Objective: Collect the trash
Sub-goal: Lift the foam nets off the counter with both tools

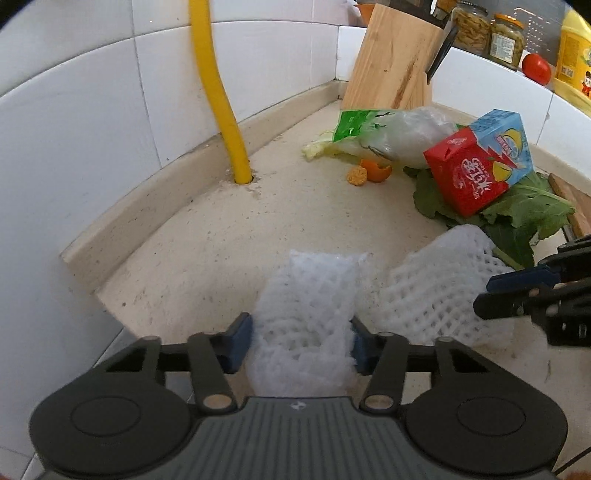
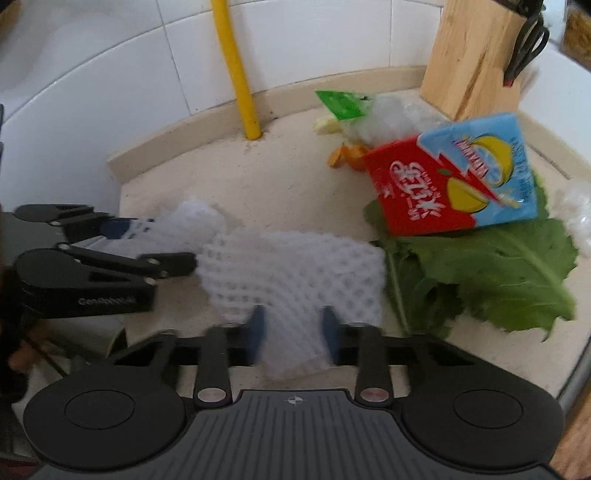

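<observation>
Two white foam fruit nets lie on the beige counter [image 1: 229, 229]. The jaws of my left gripper [image 1: 301, 343] are shut on the near end of the left net [image 1: 306, 295], its blue pads pressing both sides. In the right wrist view my right gripper [image 2: 293, 332] pinches the right net [image 2: 291, 273] the same way. From that side, the left gripper [image 2: 159, 240] and its net [image 2: 192, 221] show at the left. The right gripper [image 1: 485, 295] reaches onto the right net [image 1: 432, 291] from the right edge.
Beyond the nets lie a red-and-blue juice carton [image 1: 480, 162] on a green leaf [image 1: 524, 214], a plastic bag with a green label [image 1: 388, 133] and orange peel [image 1: 373, 171]. A yellow pipe [image 1: 225, 110] rises from the counter. A knife block [image 1: 395, 59], jars [image 1: 471, 27] and a tomato [image 1: 536, 68] stand behind.
</observation>
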### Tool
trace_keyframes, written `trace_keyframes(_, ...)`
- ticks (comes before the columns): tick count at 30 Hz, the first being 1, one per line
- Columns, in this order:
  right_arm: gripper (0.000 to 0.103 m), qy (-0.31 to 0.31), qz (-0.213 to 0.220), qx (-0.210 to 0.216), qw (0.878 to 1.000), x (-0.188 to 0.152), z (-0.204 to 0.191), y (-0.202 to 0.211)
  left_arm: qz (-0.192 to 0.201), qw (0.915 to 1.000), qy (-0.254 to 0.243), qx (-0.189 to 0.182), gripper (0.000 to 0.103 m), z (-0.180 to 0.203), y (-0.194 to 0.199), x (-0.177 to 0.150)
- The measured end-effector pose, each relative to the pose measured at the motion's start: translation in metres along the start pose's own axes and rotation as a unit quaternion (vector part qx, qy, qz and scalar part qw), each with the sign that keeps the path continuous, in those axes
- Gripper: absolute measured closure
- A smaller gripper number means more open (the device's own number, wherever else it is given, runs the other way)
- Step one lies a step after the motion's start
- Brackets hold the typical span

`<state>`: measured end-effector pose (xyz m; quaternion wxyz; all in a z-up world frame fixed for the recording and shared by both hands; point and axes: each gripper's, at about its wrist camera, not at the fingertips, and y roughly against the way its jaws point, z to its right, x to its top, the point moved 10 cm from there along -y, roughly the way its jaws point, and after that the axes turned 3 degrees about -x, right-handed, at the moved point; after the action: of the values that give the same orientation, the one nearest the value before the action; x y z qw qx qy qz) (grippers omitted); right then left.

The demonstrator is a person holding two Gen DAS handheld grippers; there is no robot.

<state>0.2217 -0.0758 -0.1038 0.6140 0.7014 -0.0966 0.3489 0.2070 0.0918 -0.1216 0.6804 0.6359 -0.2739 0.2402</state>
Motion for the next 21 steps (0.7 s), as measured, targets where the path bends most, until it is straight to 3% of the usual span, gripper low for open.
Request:
trace_keyframes(1, 0.085, -0.006, -0.001, 0.009, 1.0, 0.0, 0.001, 0.003, 0.0, 1.0, 0.002, -0.005, 0.06, 0.001, 0.002, 0.0)
trace_keyframes(6, 0.087, -0.015, 0.013, 0.017, 1.0, 0.0, 0.002, 0.018, 0.01, 0.9999, 0.007, -0.012, 0.067, 0.006, 0.016, 0.003)
trace_keyframes(9, 0.096, -0.012, 0.025, 0.023, 0.999, 0.001, 0.002, 0.031, 0.011, 0.9998, 0.012, -0.014, 0.071, 0.006, 0.022, 0.003)
trace_keyframes(14, 0.097, -0.013, 0.031, 0.032, 0.999, -0.002, 0.005, 0.045, 0.008, 0.9995, 0.022, -0.021, 0.073, 0.011, 0.028, -0.002)
trace_keyframes(15, 0.092, -0.014, 0.029, 0.034, 0.999, -0.003, 0.006, 0.044, 0.009, 0.9996, 0.02, -0.017, 0.073, 0.011, 0.027, -0.003)
trace_keyframes(16, 0.078, -0.016, 0.024, 0.037, 0.999, -0.004, 0.007, 0.041, 0.011, 0.9997, 0.021, -0.01, 0.072, 0.01, 0.026, -0.003)
trace_keyframes(17, 0.071, -0.021, 0.025, 0.035, 0.999, -0.004, 0.009, 0.038, 0.011, 0.9997, 0.021, -0.009, 0.07, 0.009, 0.025, -0.003)
trace_keyframes(19, 0.029, -0.027, 0.032, 0.029, 0.999, -0.002, 0.013, 0.032, 0.013, 0.9998, 0.016, -0.008, 0.06, 0.01, 0.022, -0.001)
trace_keyframes(21, 0.026, -0.021, 0.04, 0.024, 0.999, 0.001, 0.013, 0.026, 0.014, 0.9998, 0.006, 0.012, 0.05, 0.009, 0.016, 0.0)
